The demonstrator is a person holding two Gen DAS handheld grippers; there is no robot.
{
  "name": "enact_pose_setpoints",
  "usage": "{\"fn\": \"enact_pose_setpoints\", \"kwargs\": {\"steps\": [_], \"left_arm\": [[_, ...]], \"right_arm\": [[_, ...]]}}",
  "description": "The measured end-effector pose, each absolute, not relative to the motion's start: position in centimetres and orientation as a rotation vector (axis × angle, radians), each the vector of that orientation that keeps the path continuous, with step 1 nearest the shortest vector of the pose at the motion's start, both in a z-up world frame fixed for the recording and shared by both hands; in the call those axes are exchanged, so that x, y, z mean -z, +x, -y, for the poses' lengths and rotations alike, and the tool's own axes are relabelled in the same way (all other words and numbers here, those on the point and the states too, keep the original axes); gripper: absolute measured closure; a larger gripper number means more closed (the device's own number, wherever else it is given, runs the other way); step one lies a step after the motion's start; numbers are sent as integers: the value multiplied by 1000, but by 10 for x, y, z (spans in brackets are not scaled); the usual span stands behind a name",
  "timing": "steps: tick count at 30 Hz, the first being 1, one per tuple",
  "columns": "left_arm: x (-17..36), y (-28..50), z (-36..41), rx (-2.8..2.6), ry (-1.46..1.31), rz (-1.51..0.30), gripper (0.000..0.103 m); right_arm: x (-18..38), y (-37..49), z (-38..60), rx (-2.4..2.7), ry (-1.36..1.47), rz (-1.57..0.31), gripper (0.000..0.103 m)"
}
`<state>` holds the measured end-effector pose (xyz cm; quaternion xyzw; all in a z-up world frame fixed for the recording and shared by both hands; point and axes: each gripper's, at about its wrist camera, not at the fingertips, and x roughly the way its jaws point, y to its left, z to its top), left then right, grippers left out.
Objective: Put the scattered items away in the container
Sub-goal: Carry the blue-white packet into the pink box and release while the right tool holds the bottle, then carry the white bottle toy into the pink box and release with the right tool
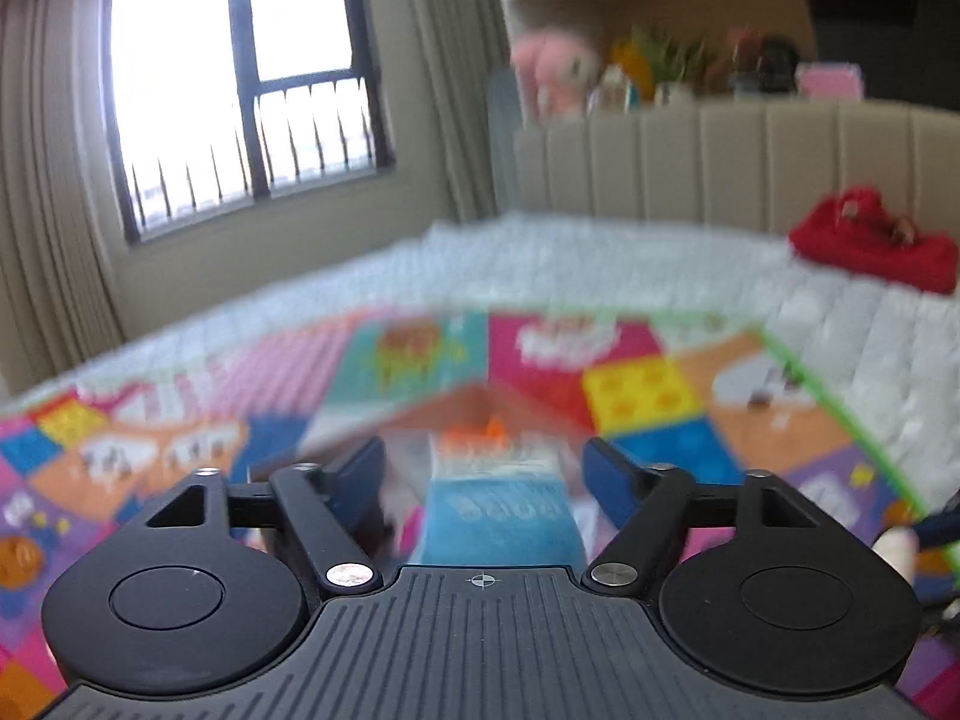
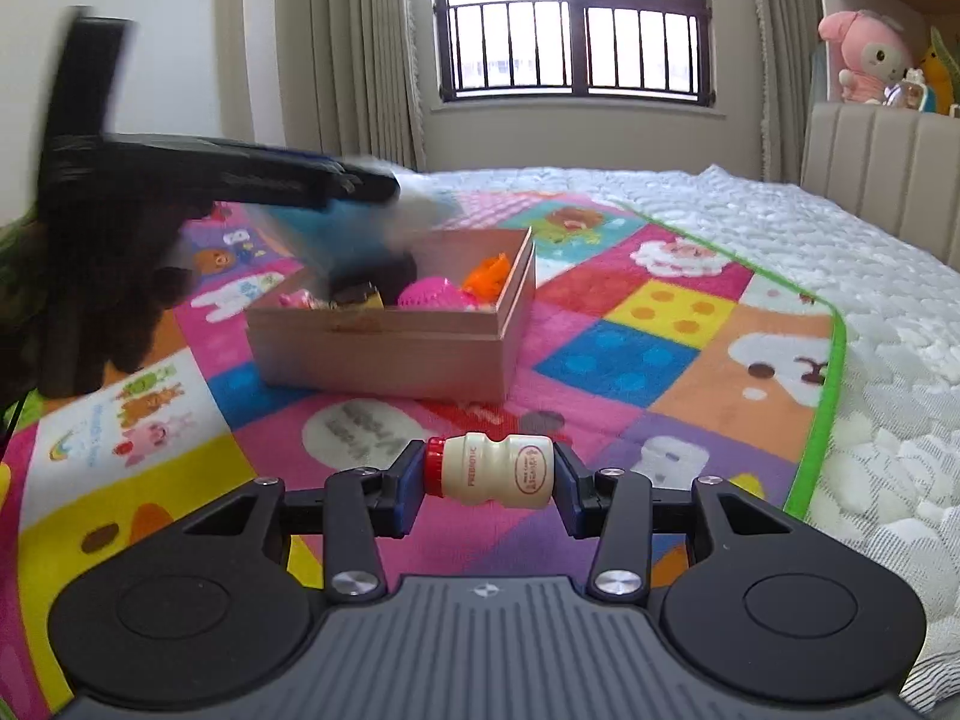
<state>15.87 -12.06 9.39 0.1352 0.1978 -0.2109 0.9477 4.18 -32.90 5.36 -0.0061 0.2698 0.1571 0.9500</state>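
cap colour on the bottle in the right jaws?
Red cap on a cream bottle; clearest in the right wrist view.

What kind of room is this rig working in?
Most likely a child's bedroom: a quilted white bed with a padded headboard, a colourful cartoon play mat spread over it, and a pink plush toy on the shelf behind.

Play mat (image 2: 660,324) on bed (image 2: 780,228)

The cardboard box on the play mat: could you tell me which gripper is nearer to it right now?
Left. The left gripper hangs directly over the cardboard box, a blurred blue packet just beneath it. The right gripper is short of the box, above the mat, clamping a small drink bottle.
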Motion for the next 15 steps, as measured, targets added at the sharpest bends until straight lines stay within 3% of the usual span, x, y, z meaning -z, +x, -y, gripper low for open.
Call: {"fn": "enact_pose_setpoints", "kwargs": {"steps": [3, 9, 15], "left_arm": [[-75, 150, 104, 360, 302, -404, 7], [-51, 139, 75, 98, 414, -343, 5], [-69, 130, 31, 140, 76, -408, 2]], "right_arm": [[-47, 45, 331, -310, -7, -571, 60], [-47, 62, 324, -299, -14, -603, 60], [-78, 81, 297, -355, -46, -543, 60]]}}
